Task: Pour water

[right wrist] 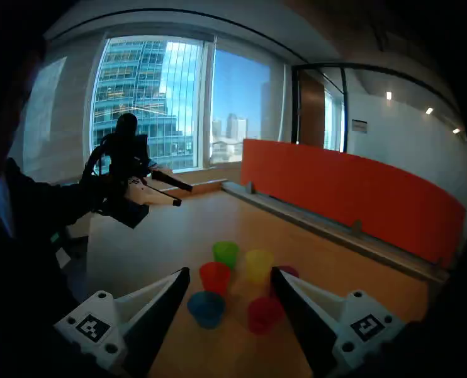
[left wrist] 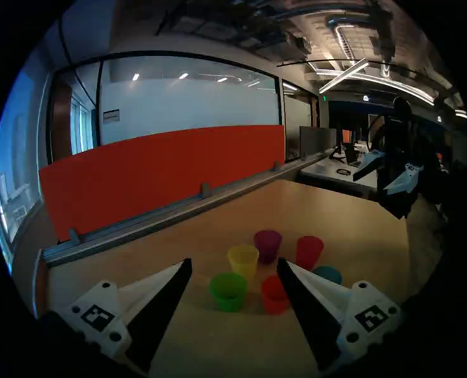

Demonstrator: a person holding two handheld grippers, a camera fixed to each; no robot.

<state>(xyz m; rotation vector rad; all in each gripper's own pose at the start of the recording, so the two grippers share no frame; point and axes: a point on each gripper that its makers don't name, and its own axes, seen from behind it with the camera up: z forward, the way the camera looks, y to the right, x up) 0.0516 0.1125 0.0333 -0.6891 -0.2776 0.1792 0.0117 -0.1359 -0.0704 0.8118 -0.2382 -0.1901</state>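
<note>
Left claw (left wrist: 233,261) and right claw (right wrist: 229,271) spread; blue cup (left wrist: 330,274) seems half hidden behind the left claw.

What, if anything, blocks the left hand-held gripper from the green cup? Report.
Probably nothing, so yes: the left hand-held gripper is open, the green cup stands at the cluster's front, ahead of its fingers; the orange cup sits close beside.

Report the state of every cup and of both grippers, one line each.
green cup: upright, looks empty
yellow cup: upright
purple cup: upright
red cup: upright
orange cup: upright, looks empty
blue cup: upright, partly hidden by a gripper finger
left gripper: open, holding nothing
right gripper: open, holding nothing
</note>
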